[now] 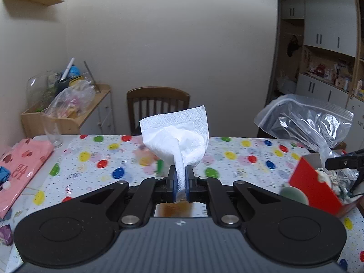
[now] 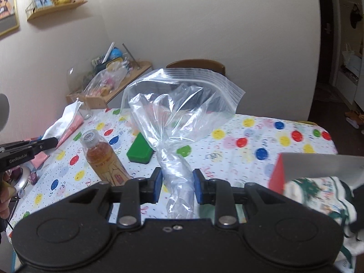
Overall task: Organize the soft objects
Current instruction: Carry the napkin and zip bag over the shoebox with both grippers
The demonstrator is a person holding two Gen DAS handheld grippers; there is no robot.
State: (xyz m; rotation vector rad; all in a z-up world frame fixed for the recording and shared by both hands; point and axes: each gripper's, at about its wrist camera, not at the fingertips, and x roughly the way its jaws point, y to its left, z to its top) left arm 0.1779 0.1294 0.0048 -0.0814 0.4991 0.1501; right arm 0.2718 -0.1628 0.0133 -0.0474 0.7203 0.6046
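My left gripper (image 1: 181, 177) is shut on a white paper napkin (image 1: 177, 134), which fans out above the blue pads over the dotted tablecloth (image 1: 238, 159). My right gripper (image 2: 178, 182) is shut on the bunched lower part of a clear zip bag (image 2: 182, 104) that stands up from the jaws with its zip end on top. From the left wrist view the same zip bag (image 1: 307, 122) hangs at the right above a red box (image 1: 311, 186). In the right wrist view the napkin (image 2: 61, 122) and the left gripper's fingers (image 2: 45, 144) show at the far left.
A bottle of amber drink (image 2: 104, 159) lies on the table beside a green box (image 2: 140, 150). A pink bag (image 1: 20, 166) and a drinking glass (image 1: 53, 134) sit at the left. The red box (image 2: 276, 175) holds printed fabric (image 2: 318, 193). A wooden chair (image 1: 158, 104) stands behind the table.
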